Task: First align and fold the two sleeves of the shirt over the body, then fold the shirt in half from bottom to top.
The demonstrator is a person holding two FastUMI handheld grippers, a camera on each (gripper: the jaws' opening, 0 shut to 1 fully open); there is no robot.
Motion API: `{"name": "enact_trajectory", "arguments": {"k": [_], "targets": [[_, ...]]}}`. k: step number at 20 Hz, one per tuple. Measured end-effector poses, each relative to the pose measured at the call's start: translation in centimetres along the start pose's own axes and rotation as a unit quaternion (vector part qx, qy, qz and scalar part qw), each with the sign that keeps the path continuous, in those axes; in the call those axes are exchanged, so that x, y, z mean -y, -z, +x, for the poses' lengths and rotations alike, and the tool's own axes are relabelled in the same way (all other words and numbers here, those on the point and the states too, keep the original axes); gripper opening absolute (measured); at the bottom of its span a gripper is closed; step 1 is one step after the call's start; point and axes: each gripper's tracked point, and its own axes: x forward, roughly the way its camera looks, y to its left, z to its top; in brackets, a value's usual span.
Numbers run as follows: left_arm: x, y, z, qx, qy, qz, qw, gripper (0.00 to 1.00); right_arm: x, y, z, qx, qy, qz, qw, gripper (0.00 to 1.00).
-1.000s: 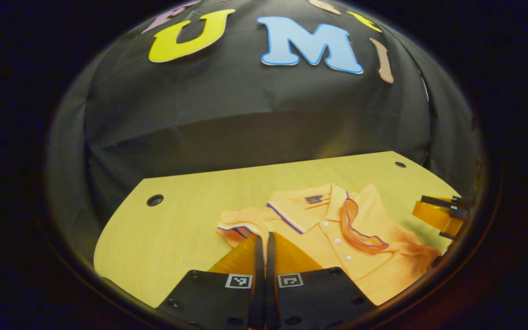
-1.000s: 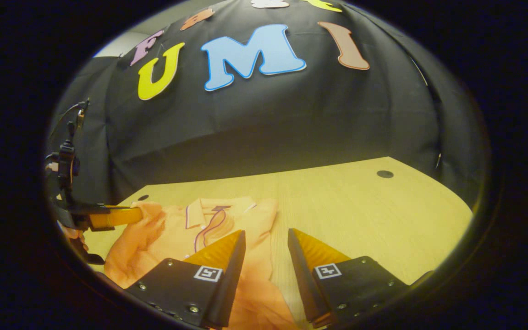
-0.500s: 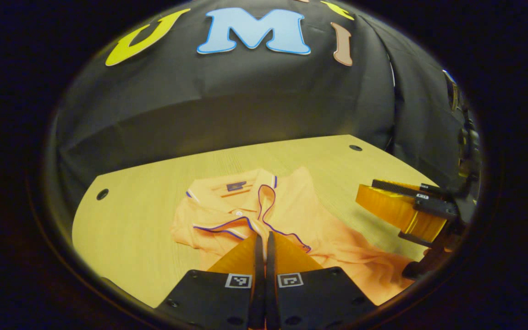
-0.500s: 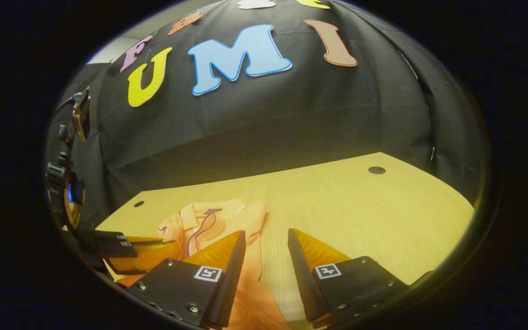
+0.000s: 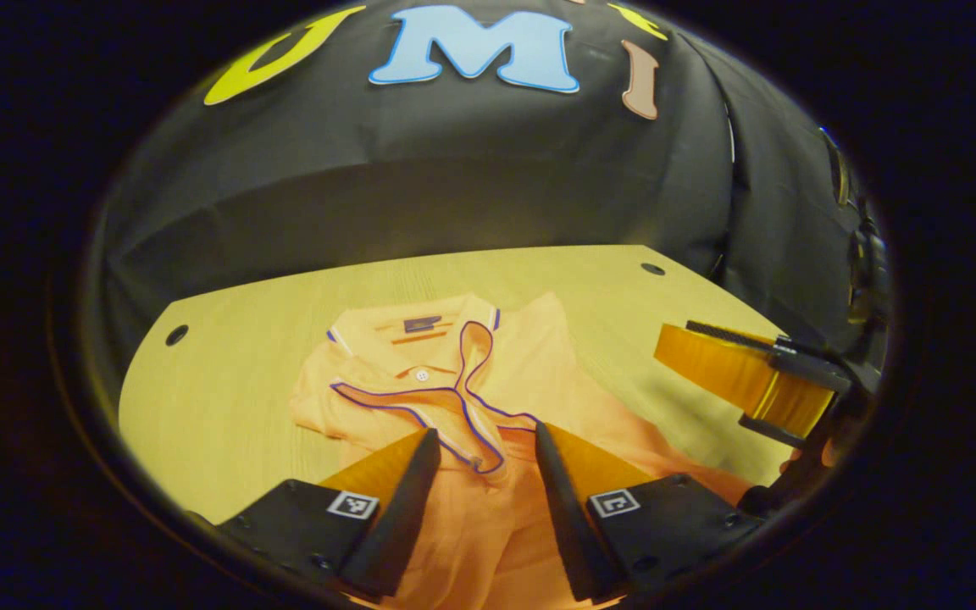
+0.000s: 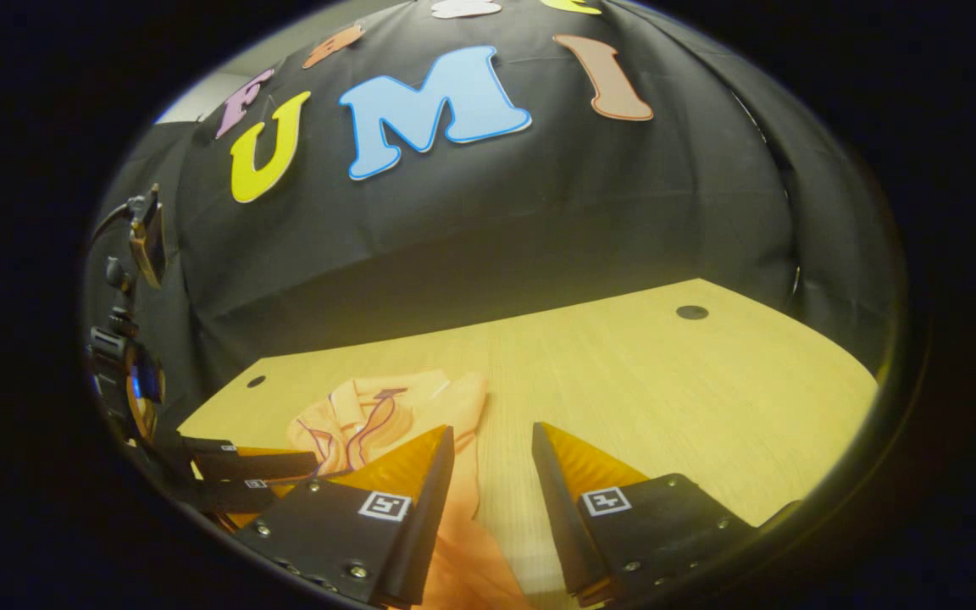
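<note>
Hovering low at the bottom centre of the left gripper view, the left tongs [image 5: 479,453] stand apart, straddling the trimmed cuff of the left sleeve [image 5: 420,402], which lies crossed over the chest. Nothing is pinched; the fingers look freshly let go so the sleeve can rest on the body. The right sleeve [image 5: 475,360] lies folded inward too, its piped edge meeting the other mid-frame. The shirt [image 5: 530,381] lies flat on the bench [image 5: 225,381], collar toward the upper part of the frame, hem running off the bottom. The right tongs [image 6: 492,462] are also apart and empty, over the shirt's edge and bare bench at bottom centre of the right gripper view, likely waiting for the hem fold. Half a second ago the left tongs were pressed together on the cuff; now they are spread and the sleeve sits further across.
</note>
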Motion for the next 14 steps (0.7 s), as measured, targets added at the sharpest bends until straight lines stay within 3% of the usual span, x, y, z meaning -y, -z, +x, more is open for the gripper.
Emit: {"name": "enact_trajectory", "arguments": {"k": [1, 3, 6, 14], "targets": [[0.1, -0.1, -0.3, 0.003, 0.001, -0.001, 1.0, 0.83, 0.0, 0.0, 0.0, -0.001, 0.0, 0.0, 1.0, 0.59], [-0.5, -0.6, -1.2, 0.01, -0.008, 0.0, 1.0, 0.83, -0.1, 0.0, -0.1, -0.001, -0.001, -0.001, 1.0, 0.59], [-1.9, -0.9, -3.1, 0.027, -0.02, 0.007, 0.999, 0.96, -0.2, -0.6, -0.4, 0.005, -0.005, 0.002, 1.0, 0.59], [-6.1, 0.5, -11.5, 0.055, -0.047, 0.008, 0.997, 0.92, -0.5, -0.7, -5.3, 0.001, -0.012, -0.004, 1.0, 0.59]]}}
